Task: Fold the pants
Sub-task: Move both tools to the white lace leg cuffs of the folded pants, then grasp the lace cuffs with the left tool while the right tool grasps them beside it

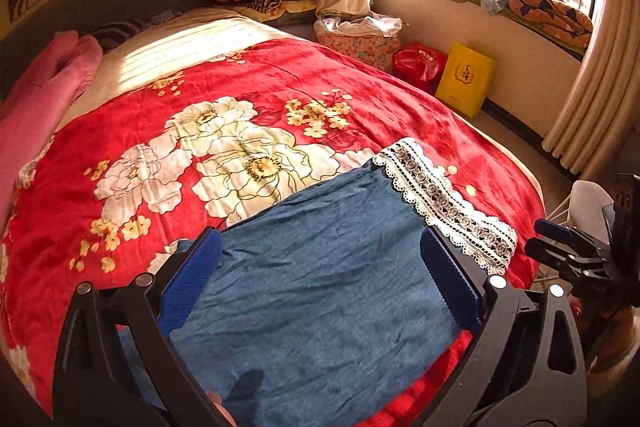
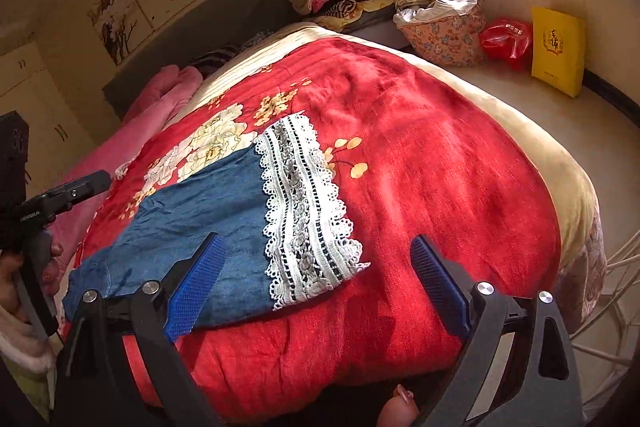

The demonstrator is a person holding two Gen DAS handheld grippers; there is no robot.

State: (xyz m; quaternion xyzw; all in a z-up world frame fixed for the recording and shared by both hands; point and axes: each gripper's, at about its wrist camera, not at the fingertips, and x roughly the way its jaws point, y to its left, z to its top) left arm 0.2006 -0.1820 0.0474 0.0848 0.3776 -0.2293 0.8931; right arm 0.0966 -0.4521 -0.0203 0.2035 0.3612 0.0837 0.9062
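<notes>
A: Where do the pants (image 2: 208, 223) lie for us now?

B: On the red floral blanket (image 2: 420, 155), near the edge closest to us. We see them as a flat blue panel, looking already doubled over, with the white lace hem (image 2: 308, 211) as its far right end.

A: And the long axis?

B: It runs from the lace hem back toward our left, so crosswise to both tools rather than away from us.

A: How do our tools stand?

B: Both spread wide, nothing pinched. Our left gripper (image 1: 320, 279) hangs above the blue cloth, and its fingers frame the middle of the panel without touching it. Our right gripper (image 2: 316, 279) hangs above the lace end, its left finger over denim, its right finger over bare blanket.

A: So which hand is nearer which end?

B: Right hand nearer the lace hem; left hand nearer the middle and the end at our left, which we cannot see fully.

A: Then another fold, if needed?

B: We judge it would carry the hem leftward along that axis, the right hand leading.
</notes>
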